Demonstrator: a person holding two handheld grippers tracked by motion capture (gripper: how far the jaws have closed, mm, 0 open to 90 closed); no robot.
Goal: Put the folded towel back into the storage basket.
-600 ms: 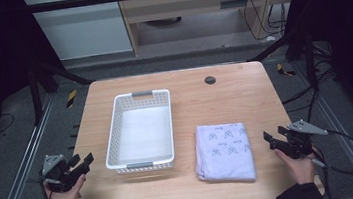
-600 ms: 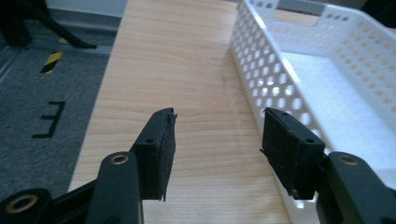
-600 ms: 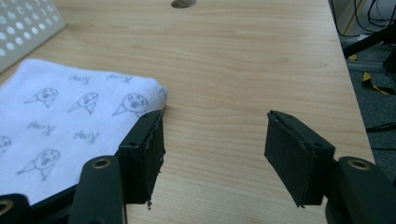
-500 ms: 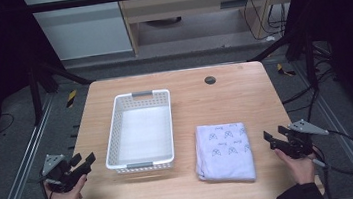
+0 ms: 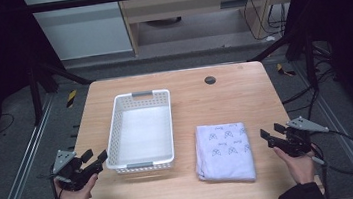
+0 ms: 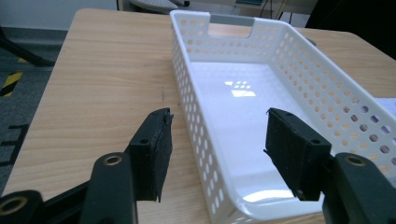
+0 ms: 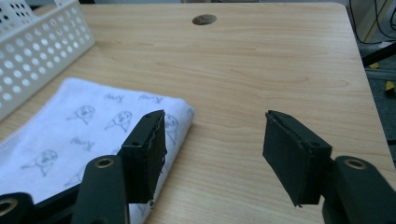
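Note:
A white perforated basket [image 5: 112,137] stands empty on the left half of the wooden table [image 5: 244,96]. To its right lies a folded white towel [image 5: 223,152] with small grey prints. My left gripper [image 5: 94,155] is at the table's front left corner, open, close to the basket's near left corner. In the left gripper view the jaws [image 6: 215,149] straddle the basket's left wall [image 6: 196,121] without touching it. My right gripper [image 5: 271,131] is open just right of the towel. In the right gripper view its left jaw hangs over the towel's corner [image 7: 70,135], with nothing held between the jaws [image 7: 212,154].
A round dark cable hole [image 5: 209,80] sits near the table's far edge. Bare wood lies behind the towel and to the right of it [image 7: 261,70]. Metal rails and cables run along the floor on both sides of the table.
The left gripper has crept a little to the right, toward the basket. The right gripper, basket and towel have stayed in place.

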